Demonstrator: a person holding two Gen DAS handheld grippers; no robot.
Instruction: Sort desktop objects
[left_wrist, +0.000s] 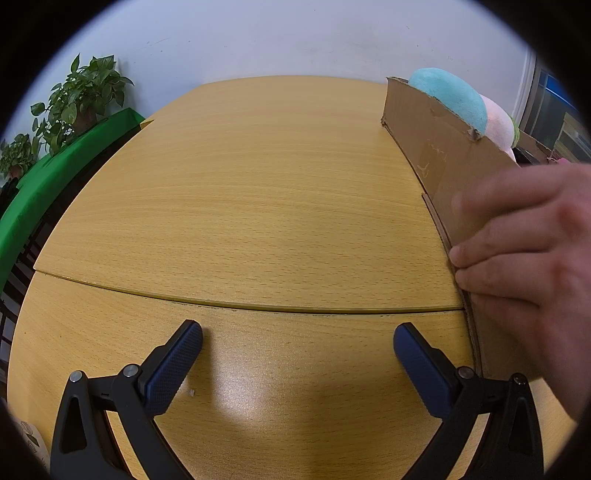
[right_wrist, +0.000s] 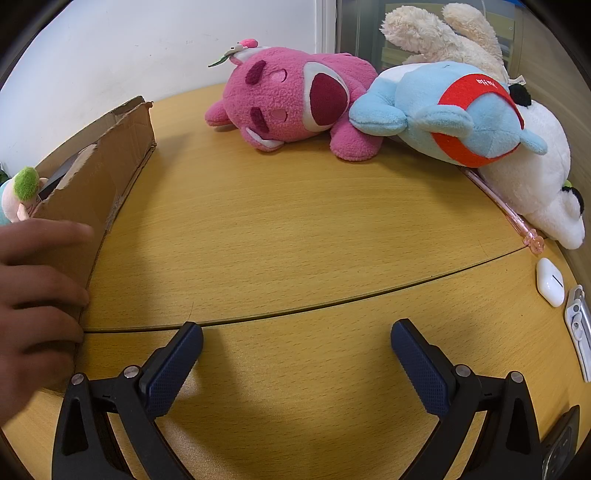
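A wooden table (right_wrist: 295, 229) fills both views, with a seam across it; behind stands a white wall (left_wrist: 277, 40) and potted plants (left_wrist: 79, 92). A bare hand (left_wrist: 524, 254) lies flat on the cardboard box (left_wrist: 439, 155). Both the left gripper (left_wrist: 297, 341) and right gripper (right_wrist: 296, 339) point downward, jaws wide apart – nothing between them. Farther away lie a pink toy (right_wrist: 291, 99), a blue toy (right_wrist: 454, 114) and a white toy (right_wrist: 535, 184) – crowded together.
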